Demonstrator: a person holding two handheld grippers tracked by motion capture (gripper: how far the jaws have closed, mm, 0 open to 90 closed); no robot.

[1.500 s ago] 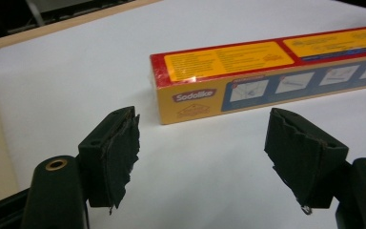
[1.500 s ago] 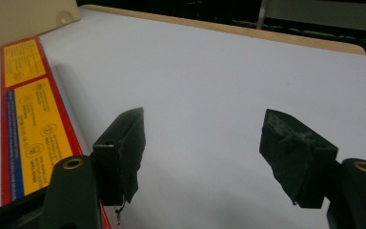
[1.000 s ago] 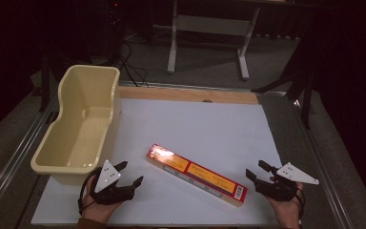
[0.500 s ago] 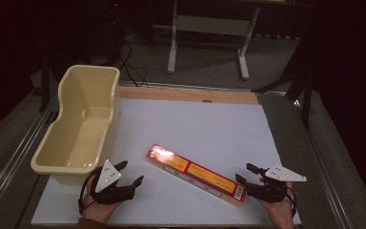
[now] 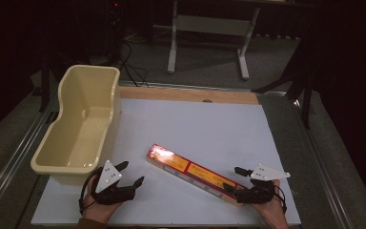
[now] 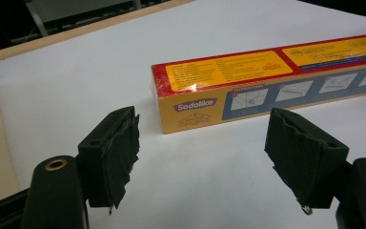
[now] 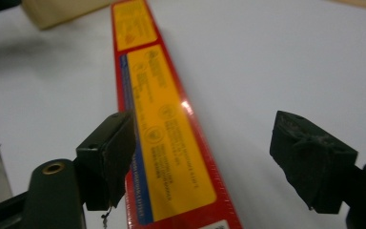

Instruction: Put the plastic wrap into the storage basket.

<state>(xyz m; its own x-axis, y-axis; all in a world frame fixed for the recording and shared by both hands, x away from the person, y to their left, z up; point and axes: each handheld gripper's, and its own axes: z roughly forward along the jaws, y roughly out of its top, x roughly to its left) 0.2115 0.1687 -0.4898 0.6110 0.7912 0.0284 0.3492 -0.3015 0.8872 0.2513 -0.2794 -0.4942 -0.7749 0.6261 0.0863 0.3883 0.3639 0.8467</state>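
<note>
A long red and yellow box [image 5: 194,174] lies flat on the white table top [image 5: 195,129], set diagonally in the near half, one end toward the tub and the other at the right gripper [image 5: 233,178]. In the right gripper view the box [image 7: 164,138] runs away between the jaws, which stand wide apart with nothing held. The left gripper [image 5: 132,173] rests on the table just beside the tub's near end, jaws likewise wide and empty; its view faces the box's end panel [image 6: 190,114], near but apart. The cream plastic tub [image 5: 78,125] sits at the table's left edge, overhanging it, its interior bare.
</note>
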